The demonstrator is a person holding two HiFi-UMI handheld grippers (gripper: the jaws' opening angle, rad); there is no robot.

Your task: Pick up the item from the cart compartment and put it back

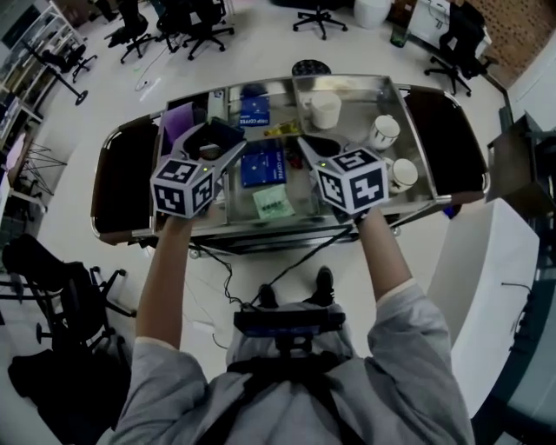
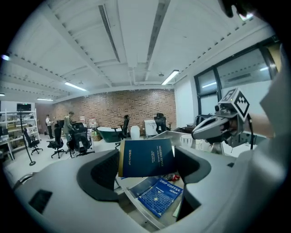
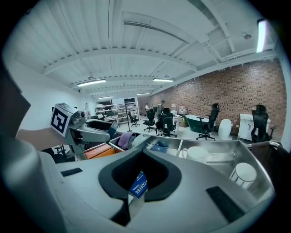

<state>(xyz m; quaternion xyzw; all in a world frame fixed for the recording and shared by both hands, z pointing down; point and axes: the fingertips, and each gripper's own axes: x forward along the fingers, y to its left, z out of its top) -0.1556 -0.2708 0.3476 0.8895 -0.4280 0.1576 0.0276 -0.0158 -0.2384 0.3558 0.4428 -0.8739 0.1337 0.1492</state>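
Observation:
My left gripper is shut on a dark blue box and holds it up, clear of the cart; the jaws stand wide on its two sides. In the head view the same box hangs over the steel cart's left middle compartment, in my left gripper. Below it lies a blue drip coffee box, flat in its compartment. My right gripper hovers over the cart's middle, jaws together and empty. Through the hole between its pads shows a corner of the drip coffee box.
Three white cups stand in the right compartment. A second blue box, a yellow packet, a green packet and a purple item also lie in the cart. Office chairs stand beyond it.

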